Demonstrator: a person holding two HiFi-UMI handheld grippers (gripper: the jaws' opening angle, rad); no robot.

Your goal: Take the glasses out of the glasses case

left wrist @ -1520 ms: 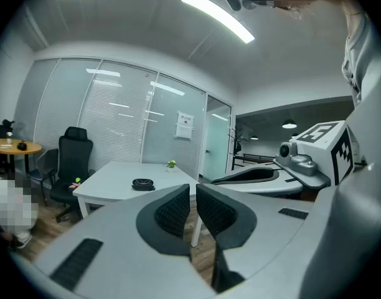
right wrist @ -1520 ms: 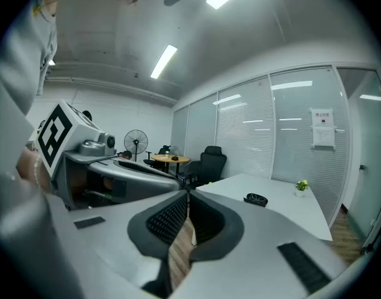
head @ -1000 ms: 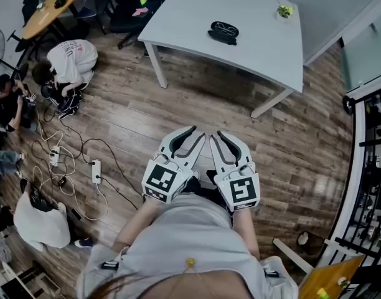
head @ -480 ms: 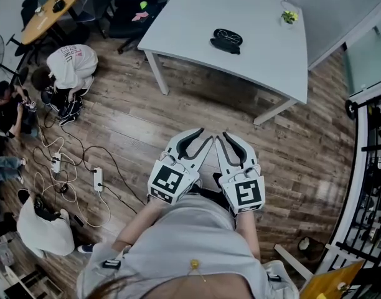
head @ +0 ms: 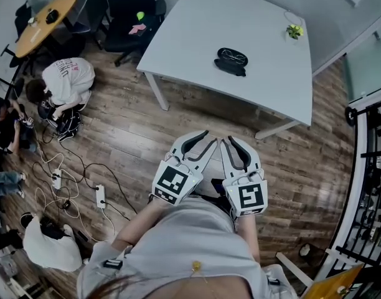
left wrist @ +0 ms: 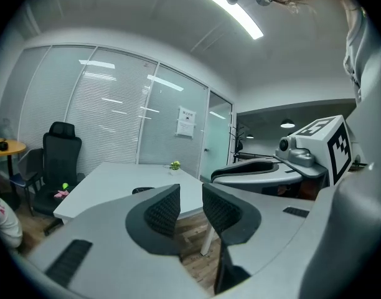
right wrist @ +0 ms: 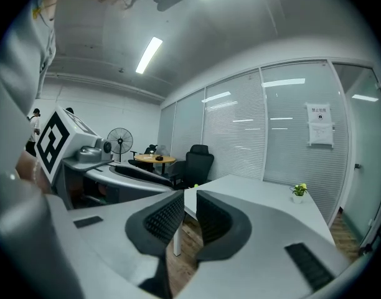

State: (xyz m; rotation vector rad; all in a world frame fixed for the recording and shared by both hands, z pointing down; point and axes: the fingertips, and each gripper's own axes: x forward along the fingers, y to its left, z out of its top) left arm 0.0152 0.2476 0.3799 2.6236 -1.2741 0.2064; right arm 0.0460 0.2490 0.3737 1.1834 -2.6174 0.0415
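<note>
Left hand-held gripper point(head: 206, 137) and right hand-held gripper point(head: 227, 139) hang narrowly parted, empty; glasses case point(head: 231, 61) on table point(head: 190, 33) ahead.

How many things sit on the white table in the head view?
2: a glasses case near the middle of the table, and a small plant at its far right corner. Nothing else shows on it.

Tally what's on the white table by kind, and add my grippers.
glasses case: 1
potted plant: 1
grippers: 2 (left gripper, right gripper)
Total: 4
</note>
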